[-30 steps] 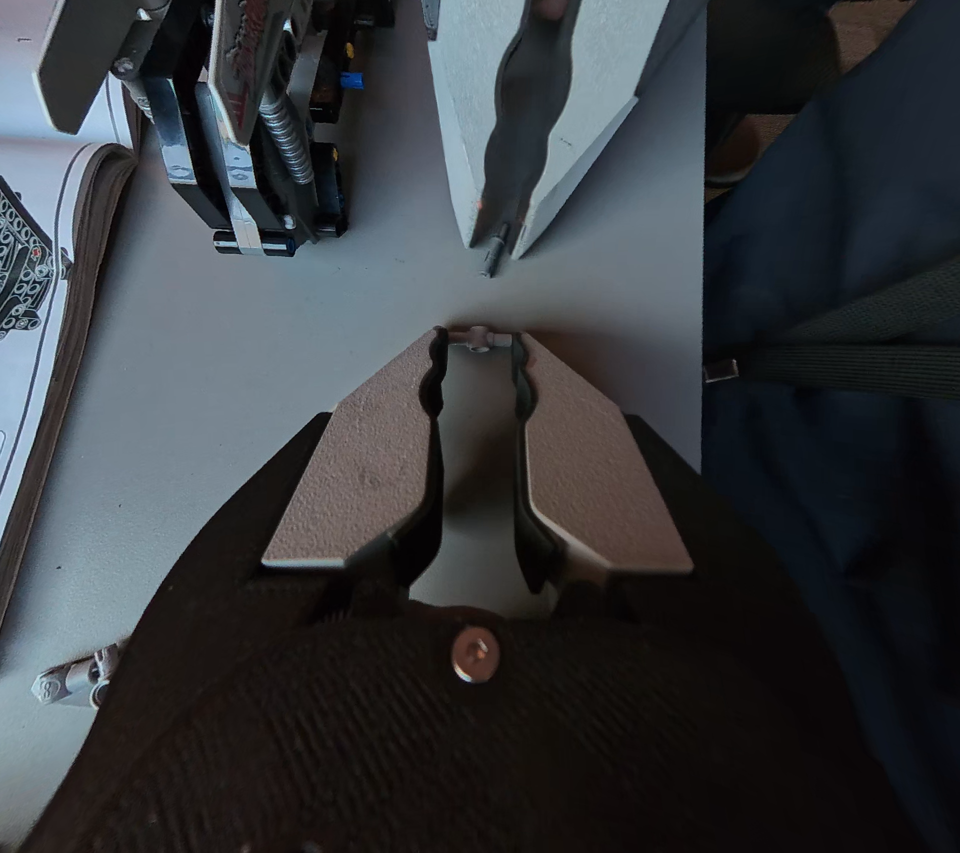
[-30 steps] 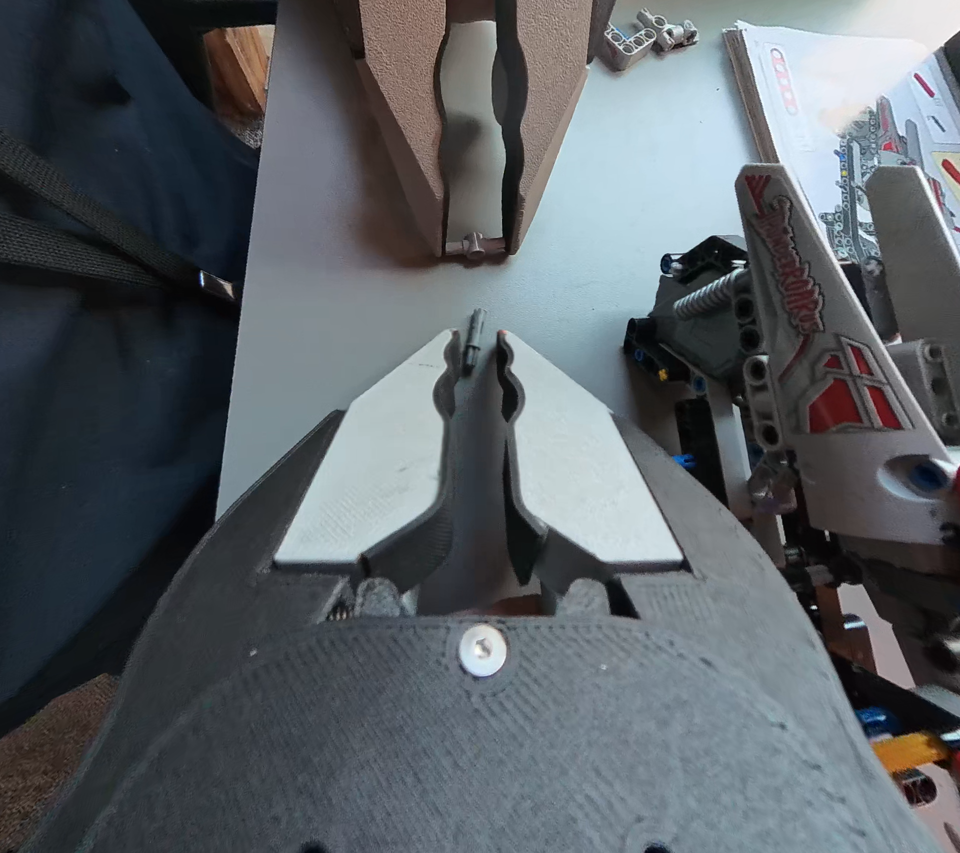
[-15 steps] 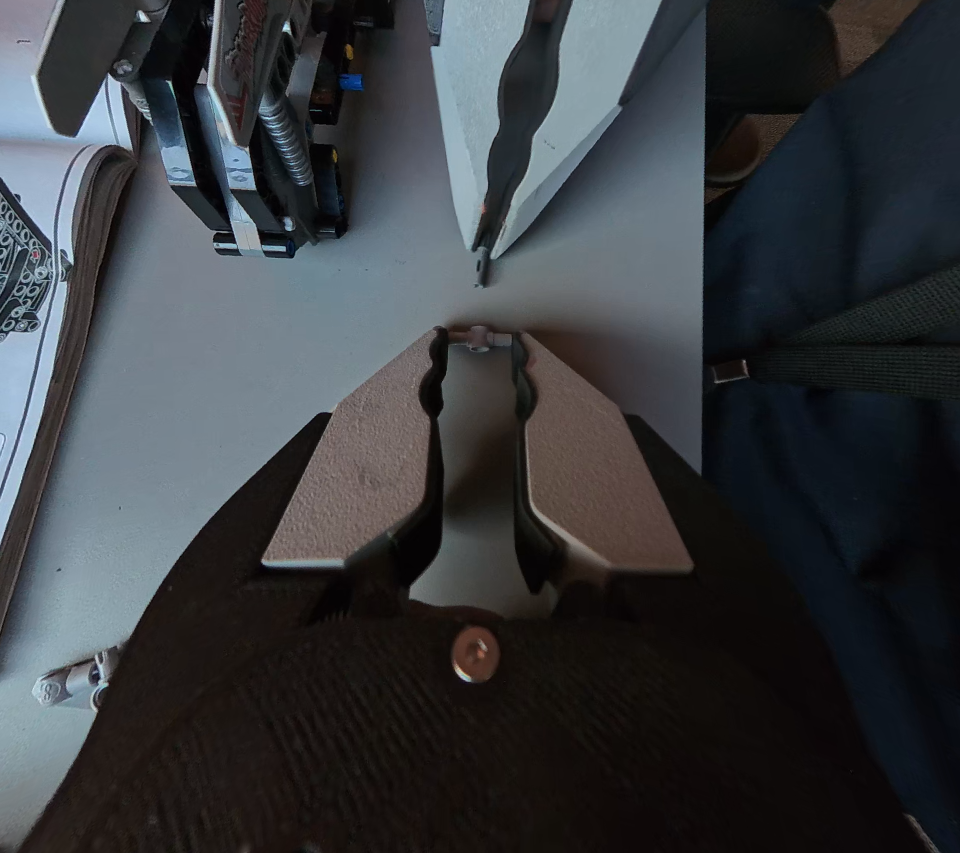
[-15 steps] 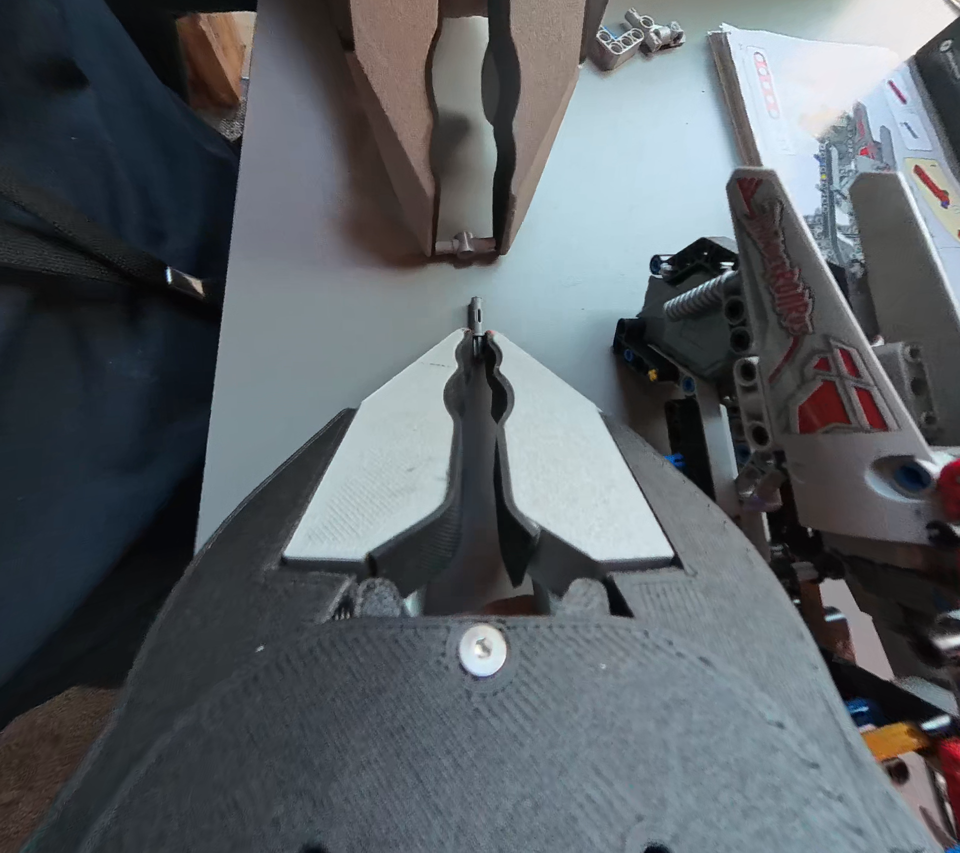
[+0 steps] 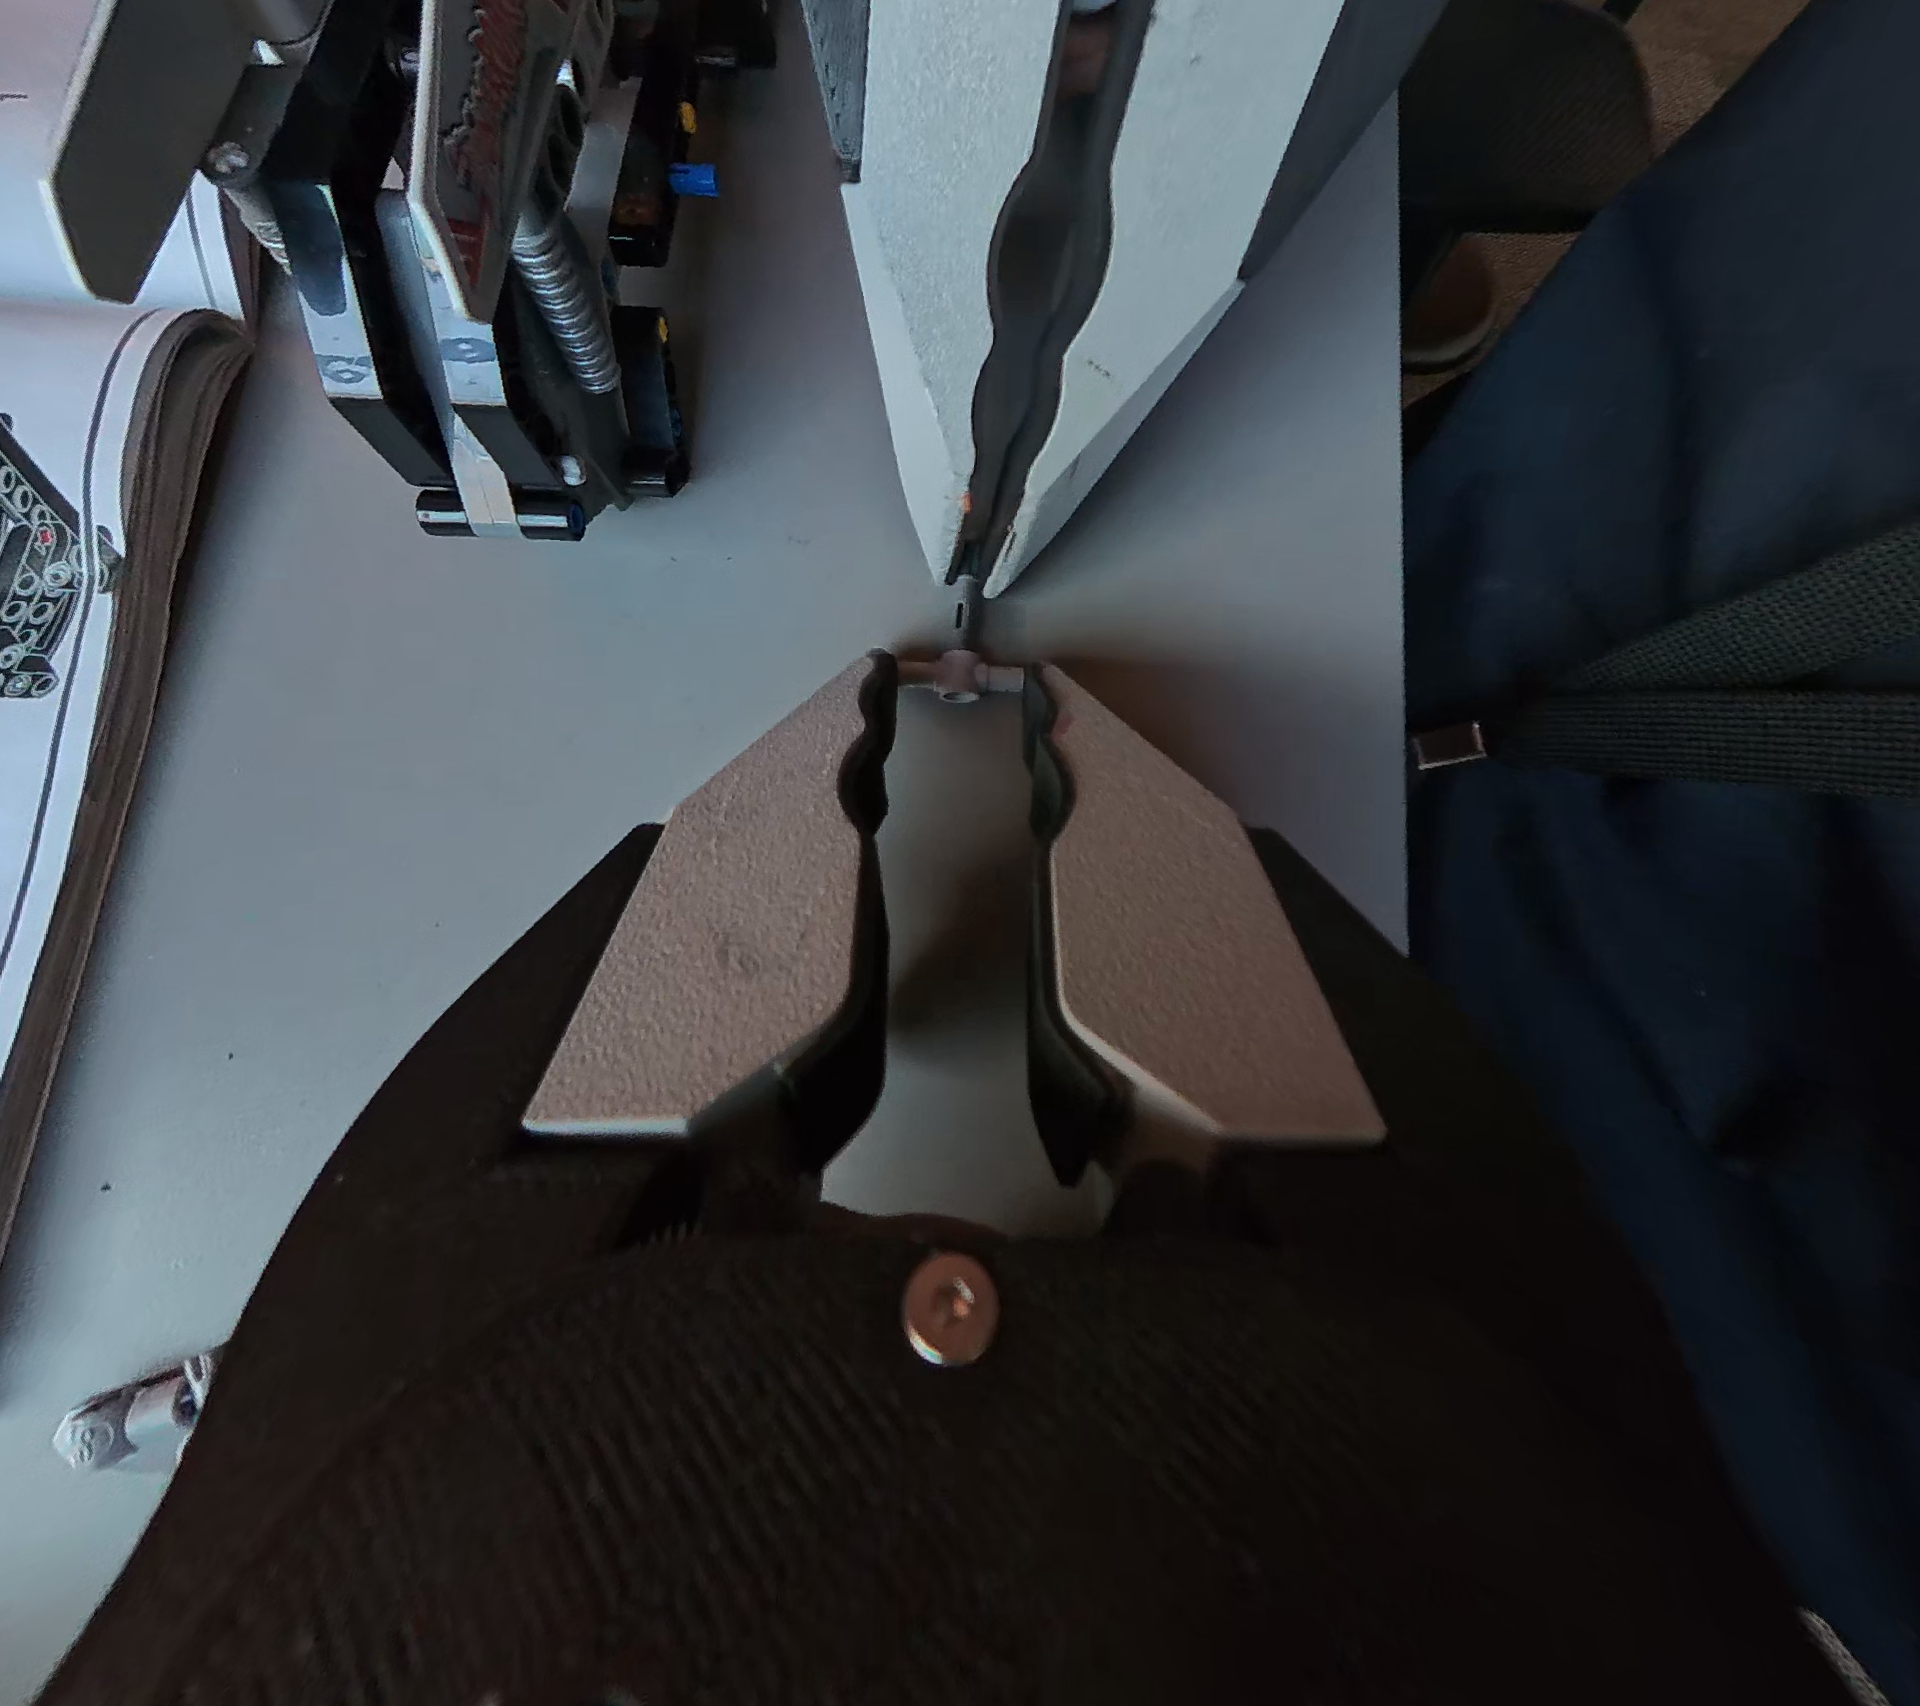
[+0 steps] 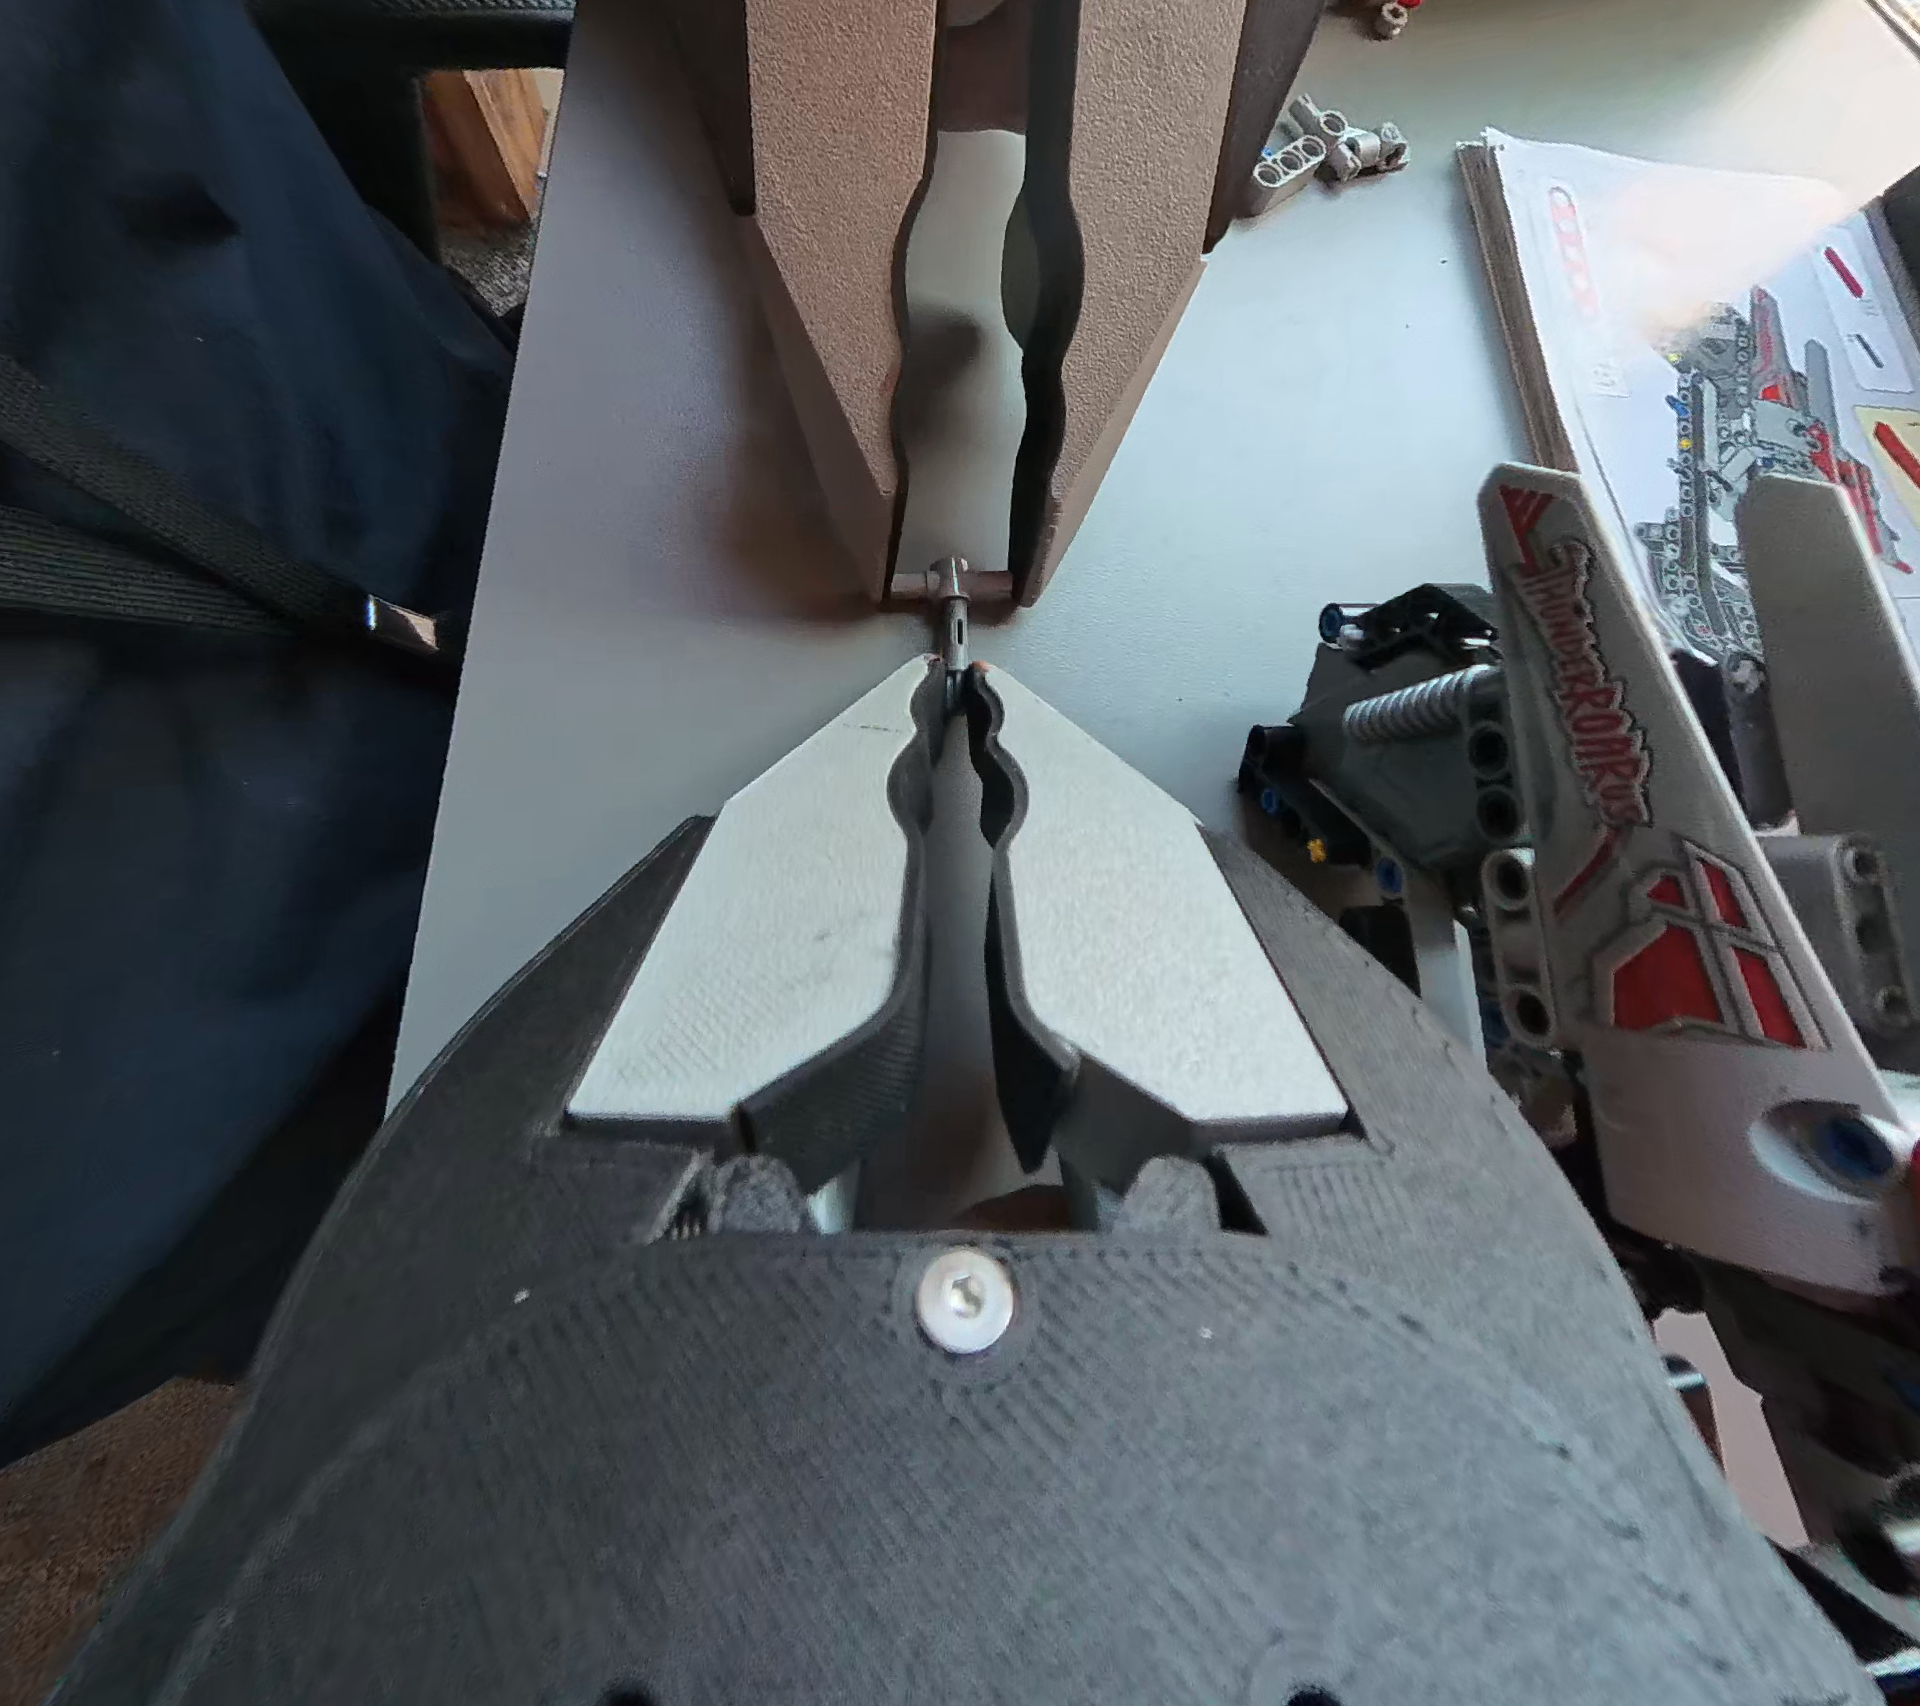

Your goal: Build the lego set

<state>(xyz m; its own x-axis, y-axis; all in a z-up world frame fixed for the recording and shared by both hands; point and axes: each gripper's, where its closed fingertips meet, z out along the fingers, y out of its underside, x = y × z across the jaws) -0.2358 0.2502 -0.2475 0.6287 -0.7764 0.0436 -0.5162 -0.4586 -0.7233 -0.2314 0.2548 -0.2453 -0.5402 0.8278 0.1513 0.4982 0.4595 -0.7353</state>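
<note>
My left gripper (image 5: 961, 682) is shut on a small grey connector (image 5: 958, 677), held crosswise between its fingertips just above the grey table (image 5: 416, 825). My right gripper (image 6: 954, 677) faces it tip to tip and is shut on a thin dark pin (image 6: 951, 633). The pin's free end touches the middle of the connector (image 6: 951, 581). The right gripper (image 5: 975, 581) shows from the front in the left wrist view, and the left gripper (image 6: 951, 591) in the right wrist view. The partly built grey, black and red model (image 6: 1558, 825) stands beside them and also shows in the left wrist view (image 5: 499, 254).
An open instruction booklet (image 6: 1714, 306) lies beyond the model and also shows in the left wrist view (image 5: 62, 617). Loose grey pieces (image 6: 1330, 150) lie farther back, and one lies near my left gripper's body (image 5: 125, 1428). A person in dark blue clothing (image 5: 1662, 721) sits at the table's edge. Only a small space, under 4 cm, lies between the two pairs of fingers.
My right gripper has closed tight on the pin and moved toward the left gripper. The gap has closed and the pin's end now meets the connector. The left gripper has stayed still.
</note>
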